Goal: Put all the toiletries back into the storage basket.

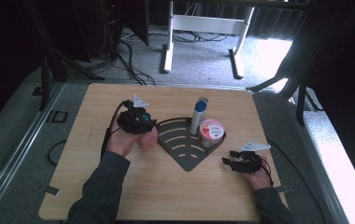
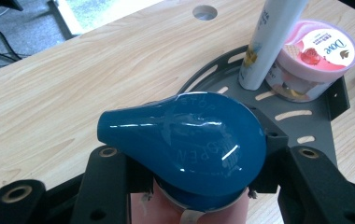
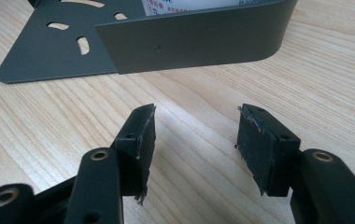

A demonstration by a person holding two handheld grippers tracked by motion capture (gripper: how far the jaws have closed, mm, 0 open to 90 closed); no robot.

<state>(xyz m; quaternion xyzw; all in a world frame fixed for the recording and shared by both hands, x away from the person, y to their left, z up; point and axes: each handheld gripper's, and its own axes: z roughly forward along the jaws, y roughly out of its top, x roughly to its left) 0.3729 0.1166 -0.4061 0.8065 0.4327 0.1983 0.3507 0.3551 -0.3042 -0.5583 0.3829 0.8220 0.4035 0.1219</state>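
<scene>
The left gripper (image 2: 185, 186) was clamped on a pink bottle with a blue flip cap (image 2: 185, 149), held just in front of its jaws and short of the grey corner rack (image 2: 323, 119). The right gripper (image 3: 194, 140) rested beside the rack wall, jaws apart and empty. If the bottle came in too low or tilted, it could probably strike the white tube (image 2: 271, 42) and the Dove jar (image 2: 318, 53) beyond it and topple them.

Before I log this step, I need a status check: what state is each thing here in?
Blue-capped bottle: clamped in the left gripper, cap on.
White tube: upright on the rack.
Pink tub: lid on, beside the tube.
Grey rack: flat on the table.
Right gripper: open, empty.
</scene>
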